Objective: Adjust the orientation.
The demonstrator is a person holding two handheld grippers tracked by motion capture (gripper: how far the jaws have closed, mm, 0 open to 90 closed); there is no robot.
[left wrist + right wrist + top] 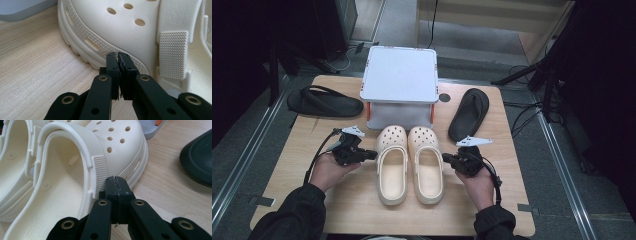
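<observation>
A: High view. A pair of cream clogs stands side by side at the table's middle, left clog and right clog touching, toes toward the white two-tier rack just behind them. One black sandal lies to the left of the rack, the other black sandal to its right, well apart from each other. How do the grippers stand?

B: The left gripper is level at the outer side of the left clog, the right gripper level at the outer side of the right clog. Both point inward at the pair.

A: Left gripper view?

B: The left gripper has its jaws brought together with nothing between them; the tips lie at the dotted sole edge of the left clog, touching or a hair short, which I cannot tell.

A: Right gripper view?

B: The right gripper is fully closed and empty, its tips at the ribbed strap pad of the right clog; the rack's corner and a black sandal show beyond.

A: Progress, then?

B: Judged from this: the clogs look paired and squared by side pressure. Neither is lifted or on the rack. Left to do, probably: any final nudging, then the black sandals, not yet paired.
</observation>
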